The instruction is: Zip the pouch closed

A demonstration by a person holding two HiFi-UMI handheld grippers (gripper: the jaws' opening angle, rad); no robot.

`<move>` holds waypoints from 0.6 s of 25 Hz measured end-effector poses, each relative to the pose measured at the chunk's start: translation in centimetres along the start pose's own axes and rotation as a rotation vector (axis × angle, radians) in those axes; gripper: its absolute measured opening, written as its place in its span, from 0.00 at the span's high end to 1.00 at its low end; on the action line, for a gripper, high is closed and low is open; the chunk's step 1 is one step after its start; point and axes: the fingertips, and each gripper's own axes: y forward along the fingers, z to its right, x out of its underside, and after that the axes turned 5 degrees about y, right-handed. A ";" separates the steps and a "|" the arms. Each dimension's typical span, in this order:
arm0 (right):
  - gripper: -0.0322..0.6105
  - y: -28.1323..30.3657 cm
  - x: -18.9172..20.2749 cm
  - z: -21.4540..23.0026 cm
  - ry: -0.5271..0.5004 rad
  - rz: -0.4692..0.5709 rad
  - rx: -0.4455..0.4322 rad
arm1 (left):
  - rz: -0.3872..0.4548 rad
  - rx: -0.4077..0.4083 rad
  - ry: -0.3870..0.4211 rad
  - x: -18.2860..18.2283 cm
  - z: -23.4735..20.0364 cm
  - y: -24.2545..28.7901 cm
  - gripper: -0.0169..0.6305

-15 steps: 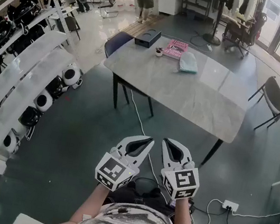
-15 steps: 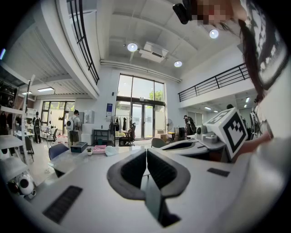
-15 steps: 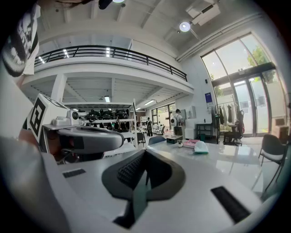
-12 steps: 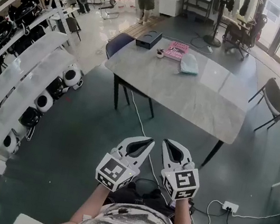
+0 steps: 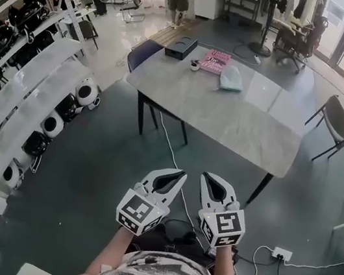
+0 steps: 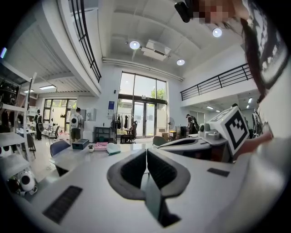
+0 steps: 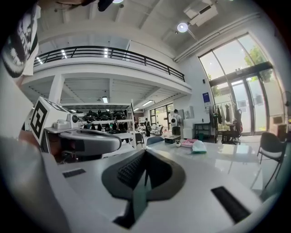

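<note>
Head view has the person standing back on the dark floor with both tools drawn in close to the body. The left claw (image 5: 178,175) and the right claw (image 5: 207,179) sit side by side, each with its jaws pressed together on nothing. The two gripper views show the same, with the pads meeting and only open room beyond them. Well ahead stands the long grey stone-look worktop (image 5: 247,124), and the things on it are all gathered at its far end. There lies a pale mint fabric pouch (image 5: 231,78), which I take to be the task's piece, just beside a flat pink packet (image 5: 216,60). A small white object (image 5: 196,66) and a black box (image 5: 181,47) lie further along. I'd say the zipping has not begun and this is only the approach. Next the person needs to close on that far end, spread the jaws, pin the pouch with one claw and find the zip pull with the other, which is too small to make out from here.
</note>
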 end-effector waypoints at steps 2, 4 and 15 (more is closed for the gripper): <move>0.95 -0.1 0.0 0.8 0.005 -0.001 0.004 | -0.005 -0.004 -0.003 0.0 0.0 0.6 0.95; 0.95 -0.2 -0.1 1.7 0.009 -0.001 0.006 | -0.008 -0.009 -0.006 0.0 0.1 1.2 0.95; 0.95 -1.2 0.3 6.5 0.038 0.001 -0.025 | -0.024 -0.059 0.002 0.1 1.3 5.0 0.95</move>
